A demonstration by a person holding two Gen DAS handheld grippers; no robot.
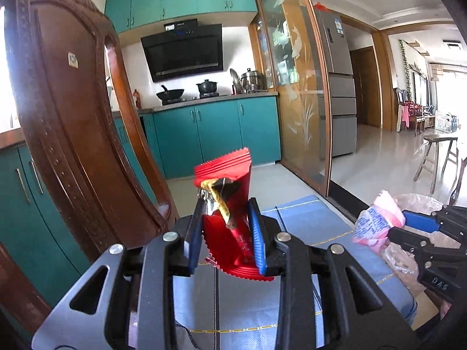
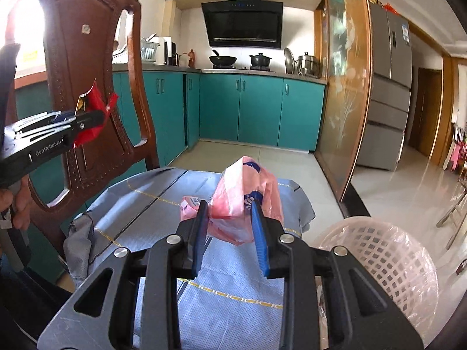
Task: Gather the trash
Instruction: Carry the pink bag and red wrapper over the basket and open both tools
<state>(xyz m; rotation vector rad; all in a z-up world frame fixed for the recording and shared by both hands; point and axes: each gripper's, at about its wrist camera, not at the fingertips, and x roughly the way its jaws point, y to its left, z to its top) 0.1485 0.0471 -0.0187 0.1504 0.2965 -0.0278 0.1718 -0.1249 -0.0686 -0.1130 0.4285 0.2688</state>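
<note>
Kitchen, both grippers w/ wrappers

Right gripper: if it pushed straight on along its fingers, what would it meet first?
Holding the pink plastic wrapper, the right gripper points over the blue-grey tablecloth; past the table edge the way looks free to the teal cabinets, though depth is unclear.

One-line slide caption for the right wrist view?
Right gripper clamps pink wrapper above the blue tablecloth, white basket alongside.

"GenRobot.AI" reads on the left tongs (image 2: 87, 122); "DAS" on the right tongs (image 1: 408, 227).
</note>
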